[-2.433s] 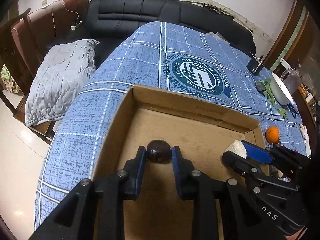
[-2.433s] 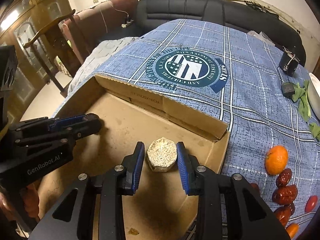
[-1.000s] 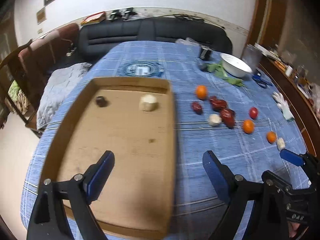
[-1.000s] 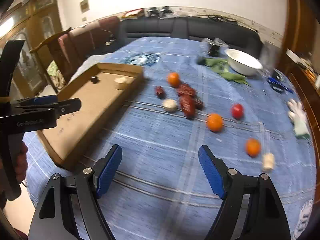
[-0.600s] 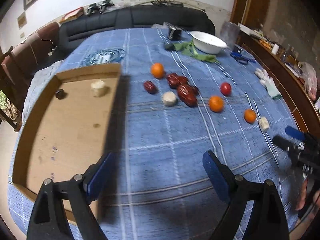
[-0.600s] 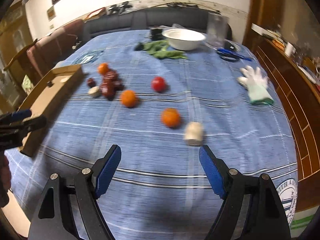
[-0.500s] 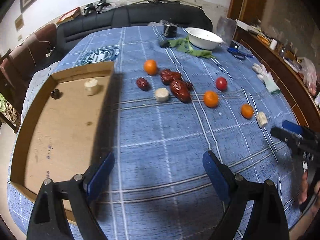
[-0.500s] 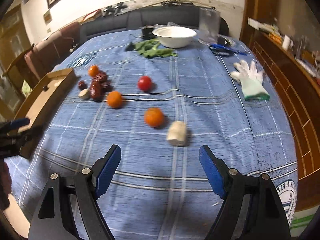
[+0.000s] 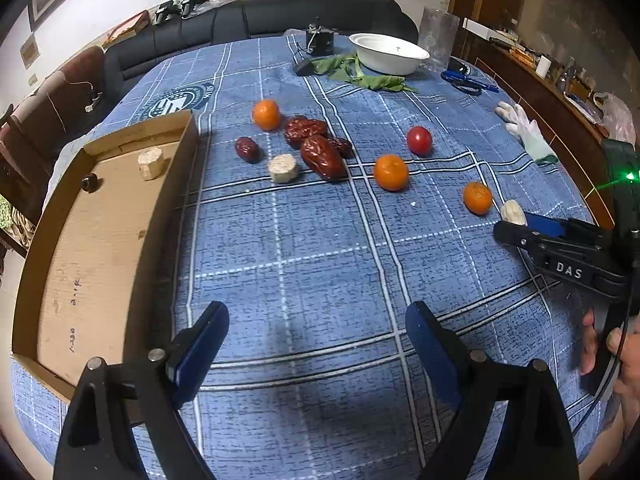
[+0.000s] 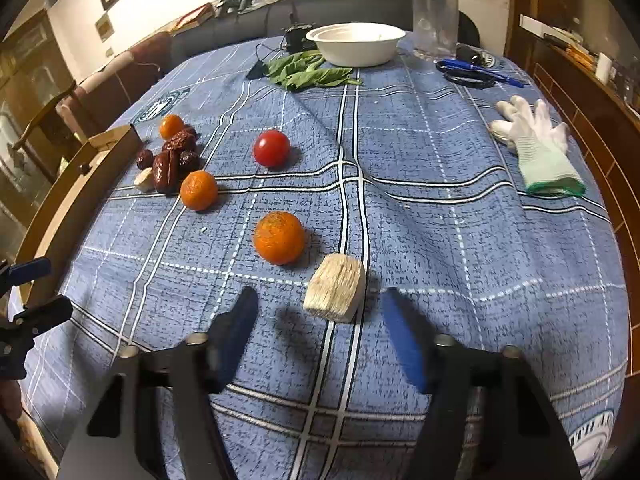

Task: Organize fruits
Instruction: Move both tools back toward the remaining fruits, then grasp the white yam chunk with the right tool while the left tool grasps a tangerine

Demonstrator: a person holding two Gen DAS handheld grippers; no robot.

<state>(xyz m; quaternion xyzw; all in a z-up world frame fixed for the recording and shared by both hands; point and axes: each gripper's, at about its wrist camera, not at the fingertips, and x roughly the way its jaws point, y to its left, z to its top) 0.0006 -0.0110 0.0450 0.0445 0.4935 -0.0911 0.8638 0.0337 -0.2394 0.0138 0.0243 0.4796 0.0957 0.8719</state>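
Observation:
A cardboard tray (image 9: 100, 248) lies on the left of the blue tablecloth and holds a pale chunk (image 9: 151, 163) and a small dark fruit (image 9: 89, 181). Oranges (image 9: 391, 172), red dates (image 9: 322, 156), a tomato (image 9: 419, 140) and a pale chunk (image 9: 283, 167) lie loose on the cloth. My left gripper (image 9: 316, 332) is open and empty above bare cloth. My right gripper (image 10: 320, 320) is open, with a pale fibrous chunk (image 10: 335, 293) just ahead between its fingers and an orange (image 10: 279, 237) beyond. It also shows in the left wrist view (image 9: 520, 228).
A white bowl (image 10: 355, 43) and green leaves (image 10: 306, 72) sit at the far end. A white glove (image 10: 536, 144) lies at the right, with scissors (image 10: 472, 74) beyond it. A black sofa and chairs stand behind the table.
Both grippers let go of their pieces in the tray and pulled back open. The right gripper swung right and closed in on the pale chunk near the orange.

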